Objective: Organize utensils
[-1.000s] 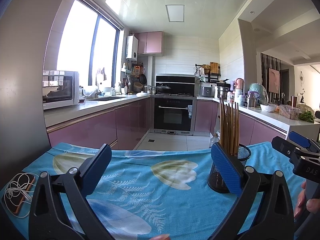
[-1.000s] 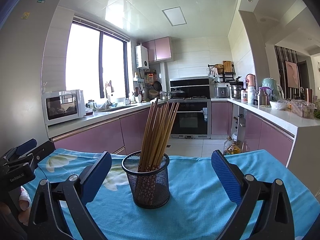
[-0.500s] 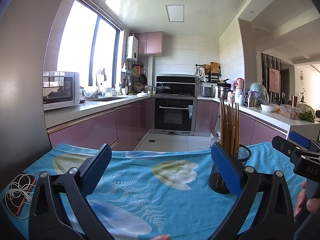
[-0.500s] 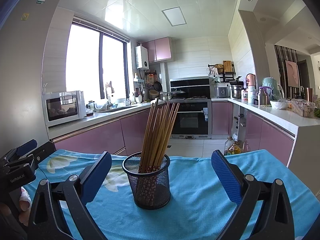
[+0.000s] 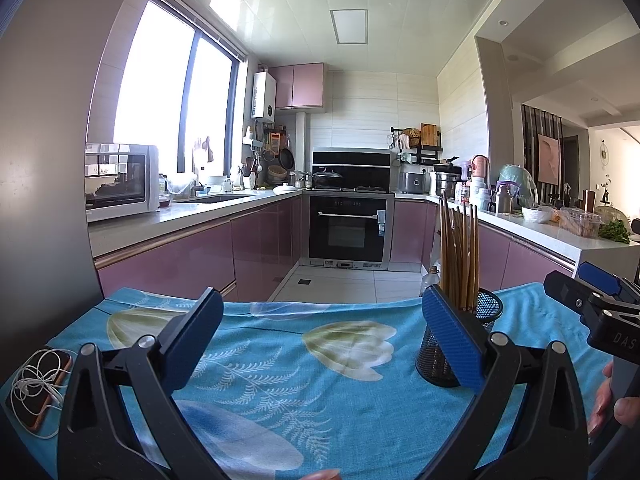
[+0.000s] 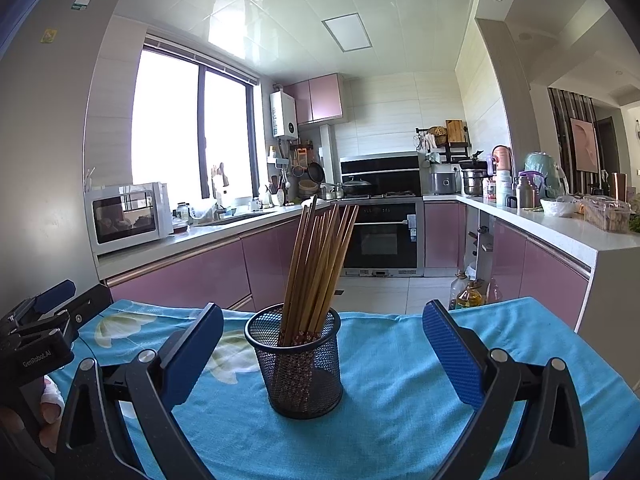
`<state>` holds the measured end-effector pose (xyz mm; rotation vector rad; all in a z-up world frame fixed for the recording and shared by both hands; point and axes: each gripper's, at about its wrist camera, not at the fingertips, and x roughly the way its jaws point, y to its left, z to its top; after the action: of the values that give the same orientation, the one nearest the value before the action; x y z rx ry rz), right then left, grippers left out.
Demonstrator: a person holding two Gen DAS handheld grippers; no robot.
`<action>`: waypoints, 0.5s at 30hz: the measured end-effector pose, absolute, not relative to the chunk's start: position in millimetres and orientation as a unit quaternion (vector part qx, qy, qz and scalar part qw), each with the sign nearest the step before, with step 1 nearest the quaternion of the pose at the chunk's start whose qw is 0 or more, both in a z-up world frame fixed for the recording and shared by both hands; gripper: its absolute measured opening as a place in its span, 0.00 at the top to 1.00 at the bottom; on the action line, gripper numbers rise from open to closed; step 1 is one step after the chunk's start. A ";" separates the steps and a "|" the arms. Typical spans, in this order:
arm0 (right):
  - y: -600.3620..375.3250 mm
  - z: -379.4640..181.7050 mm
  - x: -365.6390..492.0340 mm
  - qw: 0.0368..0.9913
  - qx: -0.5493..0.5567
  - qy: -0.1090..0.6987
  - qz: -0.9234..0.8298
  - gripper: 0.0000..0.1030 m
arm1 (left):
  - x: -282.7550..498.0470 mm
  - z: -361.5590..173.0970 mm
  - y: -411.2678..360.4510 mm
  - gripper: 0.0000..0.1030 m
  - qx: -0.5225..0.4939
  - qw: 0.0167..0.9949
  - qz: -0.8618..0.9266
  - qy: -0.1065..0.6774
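A black mesh cup (image 6: 298, 364) stands upright on the blue flowered cloth (image 6: 400, 368) with several wooden chopsticks (image 6: 320, 264) standing in it. My right gripper (image 6: 320, 344) is open and empty, with the cup just ahead between its blue pads. My left gripper (image 5: 320, 340) is open and empty over the cloth (image 5: 280, 360); the cup (image 5: 480, 320) shows partly behind its right pad, chopsticks (image 5: 458, 252) rising above. The right gripper (image 5: 592, 308) shows at the right edge of the left wrist view, and the left gripper (image 6: 44, 320) at the left edge of the right wrist view.
A phone with white earphone cable (image 5: 38, 384) lies at the cloth's left edge. A grey fridge wall (image 5: 40, 160) stands to the left. Beyond the table edge is a kitchen with pink cabinets, an oven (image 5: 346, 232) and oil bottles (image 6: 466, 294) on the floor.
Hardly anything has moved. The right wrist view has drifted slightly, so the cup sits a touch further right in it. Both grippers stay open.
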<state>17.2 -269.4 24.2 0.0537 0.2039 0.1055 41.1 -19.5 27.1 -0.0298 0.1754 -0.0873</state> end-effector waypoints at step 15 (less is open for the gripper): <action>-269.6 23.8 16.7 0.993 0.027 0.101 0.052 0.06 | 42.4 26.2 -19.6 0.05 -0.014 0.995 -0.043 0.088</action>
<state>16.7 -269.6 23.8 0.0549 0.2027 0.1052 42.4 -19.6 26.2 -0.0277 0.1770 -0.0856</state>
